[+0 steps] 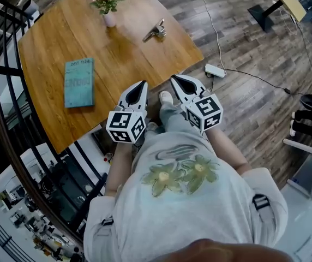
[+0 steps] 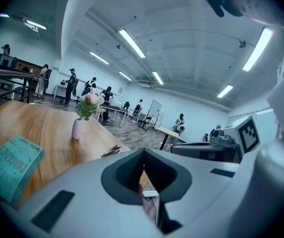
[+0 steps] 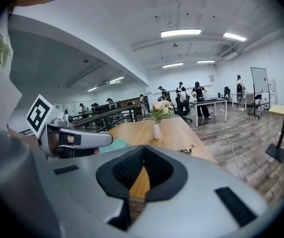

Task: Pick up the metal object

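My left gripper (image 1: 143, 84) and right gripper (image 1: 174, 79), both closed and empty, hover by the worktop (image 1: 118, 56), where the metal object (image 1: 155, 31), vase (image 1: 109, 19) and book (image 1: 79, 82) sit apart.

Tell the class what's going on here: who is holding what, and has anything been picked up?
A person stands at the near edge of a wooden table with a gripper in each hand. The left gripper and right gripper are both shut and empty, held close to the body. The metal object lies untouched on the far side of the table, beside a vase of flowers. A teal book lies nearer. Nothing has been picked up yet.
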Demonstrator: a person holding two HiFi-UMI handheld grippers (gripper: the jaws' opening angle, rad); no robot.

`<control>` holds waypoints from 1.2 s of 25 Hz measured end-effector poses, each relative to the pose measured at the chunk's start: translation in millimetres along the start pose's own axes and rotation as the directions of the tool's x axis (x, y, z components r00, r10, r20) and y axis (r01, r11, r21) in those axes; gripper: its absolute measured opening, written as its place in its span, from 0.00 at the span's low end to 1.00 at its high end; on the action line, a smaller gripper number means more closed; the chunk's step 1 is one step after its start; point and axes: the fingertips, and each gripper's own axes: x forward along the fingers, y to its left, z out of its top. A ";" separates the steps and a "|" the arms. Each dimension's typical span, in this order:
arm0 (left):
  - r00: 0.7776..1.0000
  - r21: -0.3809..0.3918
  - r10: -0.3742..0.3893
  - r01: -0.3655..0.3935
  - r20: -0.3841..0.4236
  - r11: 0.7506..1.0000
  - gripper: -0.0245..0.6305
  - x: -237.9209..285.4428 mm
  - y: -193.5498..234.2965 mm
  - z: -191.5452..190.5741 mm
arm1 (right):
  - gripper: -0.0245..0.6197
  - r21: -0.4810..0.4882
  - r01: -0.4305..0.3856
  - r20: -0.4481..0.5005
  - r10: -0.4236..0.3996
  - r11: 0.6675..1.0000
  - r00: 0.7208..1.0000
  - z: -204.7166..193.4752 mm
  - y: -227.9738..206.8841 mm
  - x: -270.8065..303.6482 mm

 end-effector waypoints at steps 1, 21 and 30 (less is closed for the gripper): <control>1.000 -0.006 0.008 -0.008 -0.004 1.000 0.06 6.1 5.0 1.8 | 0.05 0.001 -0.006 -0.003 0.006 1.000 1.000 3.0 -5.5 6.3; 0.987 -0.042 0.154 -0.156 -0.048 0.987 0.06 119.5 91.2 53.7 | 0.40 -0.052 -0.149 -0.142 0.140 0.987 0.980 42.1 -118.2 146.7; 0.971 -0.086 0.235 -0.239 -0.053 0.967 0.06 152.6 116.5 58.7 | 0.46 -0.085 -0.205 -0.246 0.179 0.975 0.953 25.8 -154.1 198.8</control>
